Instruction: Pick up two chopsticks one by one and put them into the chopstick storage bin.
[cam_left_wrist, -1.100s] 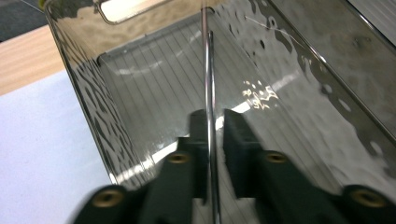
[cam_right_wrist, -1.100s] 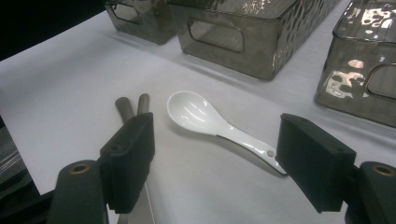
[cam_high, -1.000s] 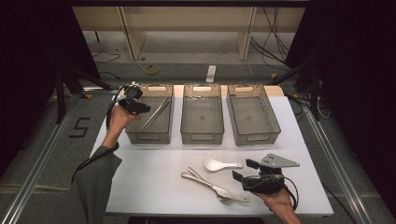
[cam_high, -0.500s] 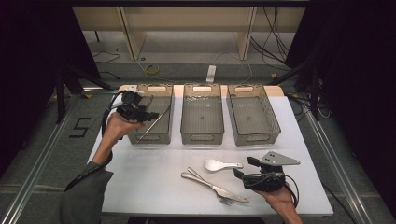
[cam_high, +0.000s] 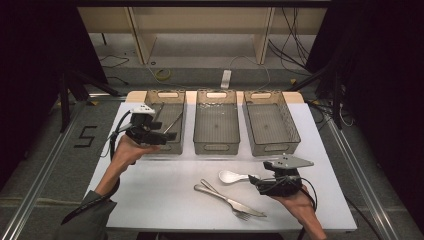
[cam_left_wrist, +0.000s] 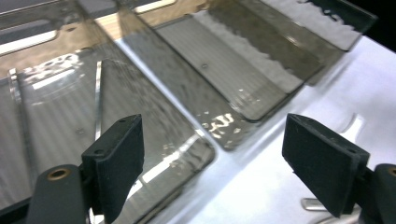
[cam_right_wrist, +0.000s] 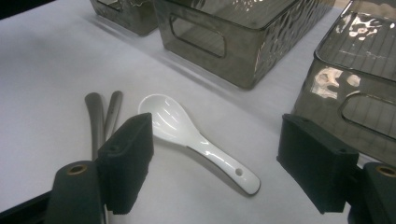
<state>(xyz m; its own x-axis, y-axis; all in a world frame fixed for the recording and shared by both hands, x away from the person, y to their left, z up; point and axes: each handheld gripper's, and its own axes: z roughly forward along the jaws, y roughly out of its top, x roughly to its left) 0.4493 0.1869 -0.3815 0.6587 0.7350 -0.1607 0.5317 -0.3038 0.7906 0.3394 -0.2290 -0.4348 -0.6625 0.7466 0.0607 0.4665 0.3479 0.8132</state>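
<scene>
White spoon (cam_right_wrist: 196, 142) flat, bowl toward bins (handle toward right gripper (cam_right_wrist: 215, 163)).

In the right gripper view, the knife (cam_right_wrist: 95, 122) and fork (cam_right_wrist: 113, 109) handles run behind the near jaw pad, their working ends cut off at the frame's 7 o'clock edge. In the left gripper view, the left bin's (cam_left_wrist: 70, 116) thin metal utensil (cam_left_wrist: 97, 100) is too blurred to identify, and the far bin (cam_left_wrist: 322, 18) is clipped at 1 o'clock.
</scene>
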